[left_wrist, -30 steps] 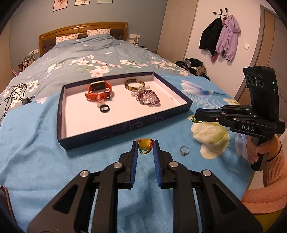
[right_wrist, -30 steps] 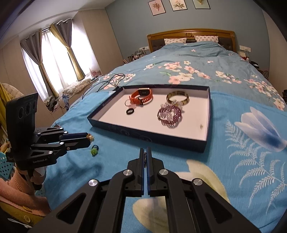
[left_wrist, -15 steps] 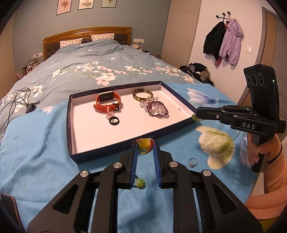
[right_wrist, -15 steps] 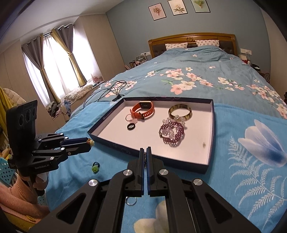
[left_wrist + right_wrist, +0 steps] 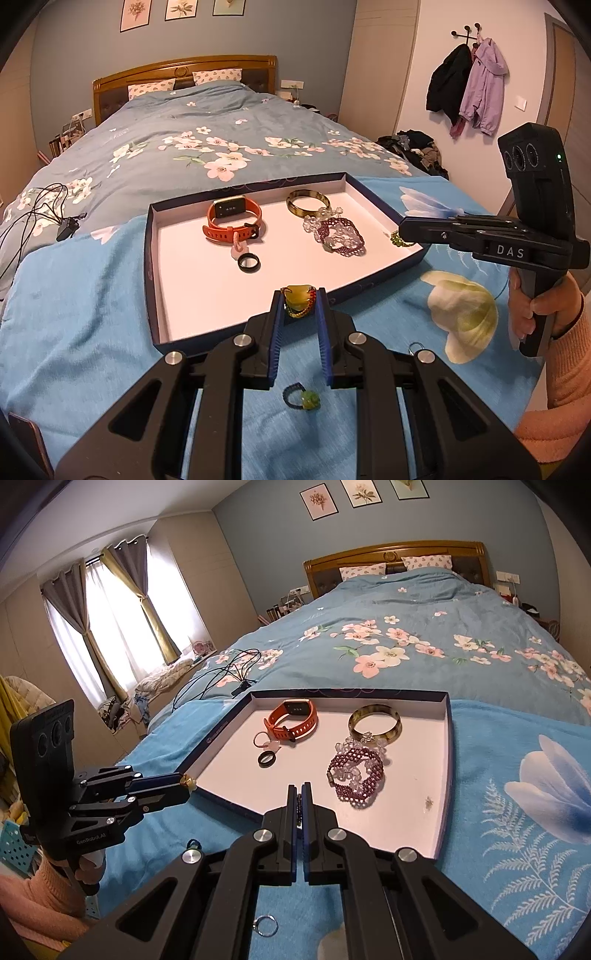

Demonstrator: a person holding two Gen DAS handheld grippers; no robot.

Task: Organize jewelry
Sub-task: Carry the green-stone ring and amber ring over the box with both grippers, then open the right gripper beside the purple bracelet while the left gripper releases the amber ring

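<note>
Now we are mid-carry, bringing two small pieces to the shallow dark-blue cardboard tray with a white floor (image 5: 149, 258) that lies on the blue bedspread (image 5: 74, 332). Our left gripper (image 5: 299, 301) pinches a yellow stone pendant on a red-and-gold beaded cord (image 5: 298, 300) just over the tray's near edge. Our right gripper (image 5: 300, 794), over the same near edge toward the right-hand corner, has its jaws pressed together on a thin beaded piece with green beads (image 5: 398, 238).

Already inside, left to right: an orange smartwatch (image 5: 232, 219), a plain black ring (image 5: 248, 264), an amber bangle (image 5: 308, 201) and a purple-and-clear beaded bracelet (image 5: 338, 236).

Next, we judge, each gripper should move in over a bare patch of white floor, lower, and spread its jaws gently so nothing bounces out.

On the bedspread short of the tray remain a green-stoned dark ring (image 5: 301, 397) and a thin silver ring (image 5: 266, 925), both partly hidden by our gripper frames. What our right gripper holds is too small to identify surely.
</note>
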